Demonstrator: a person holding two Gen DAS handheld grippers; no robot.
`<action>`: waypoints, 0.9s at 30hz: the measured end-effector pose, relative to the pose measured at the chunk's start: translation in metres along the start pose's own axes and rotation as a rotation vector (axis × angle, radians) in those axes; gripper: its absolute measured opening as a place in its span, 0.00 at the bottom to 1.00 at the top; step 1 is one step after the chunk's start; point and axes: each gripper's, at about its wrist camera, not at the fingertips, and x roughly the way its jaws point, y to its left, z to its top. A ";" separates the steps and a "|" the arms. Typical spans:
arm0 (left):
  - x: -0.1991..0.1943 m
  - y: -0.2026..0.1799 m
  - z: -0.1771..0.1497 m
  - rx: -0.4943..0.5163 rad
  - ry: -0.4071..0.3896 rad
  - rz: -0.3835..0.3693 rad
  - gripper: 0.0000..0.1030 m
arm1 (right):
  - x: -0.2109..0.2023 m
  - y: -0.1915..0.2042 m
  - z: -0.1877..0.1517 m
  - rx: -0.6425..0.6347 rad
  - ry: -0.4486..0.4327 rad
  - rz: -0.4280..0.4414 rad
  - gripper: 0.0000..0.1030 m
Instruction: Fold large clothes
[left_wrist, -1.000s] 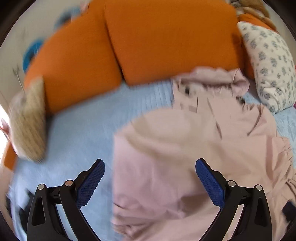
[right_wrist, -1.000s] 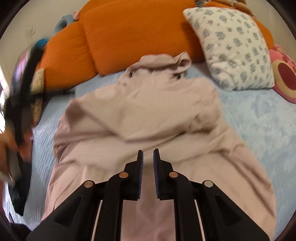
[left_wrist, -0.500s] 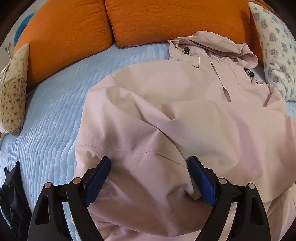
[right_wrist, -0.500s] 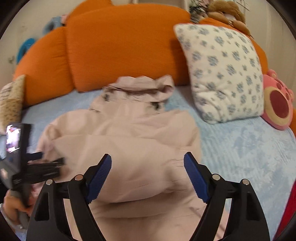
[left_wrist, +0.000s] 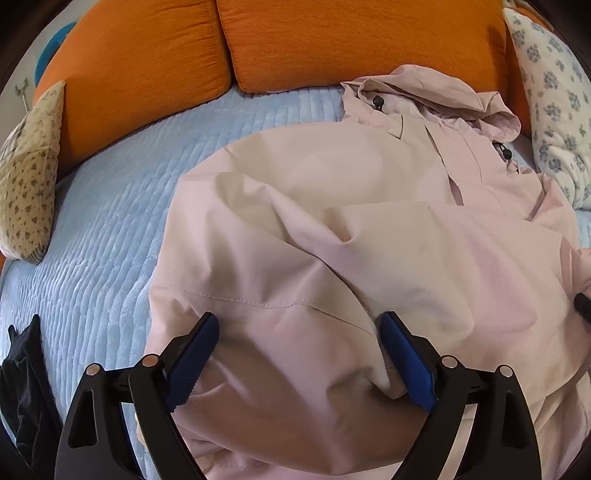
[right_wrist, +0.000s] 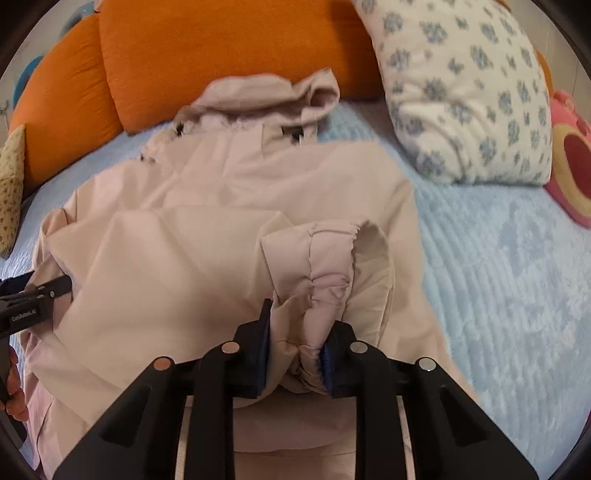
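A pale pink hooded jacket (left_wrist: 332, 221) lies spread on the light blue bedspread (left_wrist: 103, 229), hood toward the orange cushions. My left gripper (left_wrist: 299, 321) stands wide over the jacket's left side. Its jaws are opening, with a broad fold of fabric between the blue pads and no visible squeeze. In the right wrist view the jacket (right_wrist: 177, 240) has a sleeve folded across its body. My right gripper (right_wrist: 301, 325) is closing, and its pads pinch the sleeve's gathered cuff (right_wrist: 332, 258). The left gripper (right_wrist: 33, 295) shows at that view's left edge.
Orange cushions (left_wrist: 332, 40) line the back of the bed. A white floral pillow (right_wrist: 469, 92) and a pink plush cushion (right_wrist: 572, 162) lie at the right. A beige patterned pillow (left_wrist: 29, 170) sits at the left, a dark garment (left_wrist: 22, 387) at the lower left.
My right gripper, open half a second ago, has come down onto the folded sleeve and closed on its cuff. My left gripper dropped onto the jacket earlier and has since held still.
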 end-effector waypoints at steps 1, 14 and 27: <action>-0.003 0.001 0.001 -0.005 -0.004 -0.004 0.88 | -0.004 -0.003 0.004 0.007 -0.015 0.003 0.22; -0.015 -0.020 0.006 0.044 -0.053 0.008 0.96 | 0.025 -0.056 0.031 0.022 0.010 -0.070 0.22; -0.031 -0.021 0.004 0.000 -0.136 0.046 0.97 | 0.026 -0.059 0.013 -0.074 -0.008 -0.150 0.63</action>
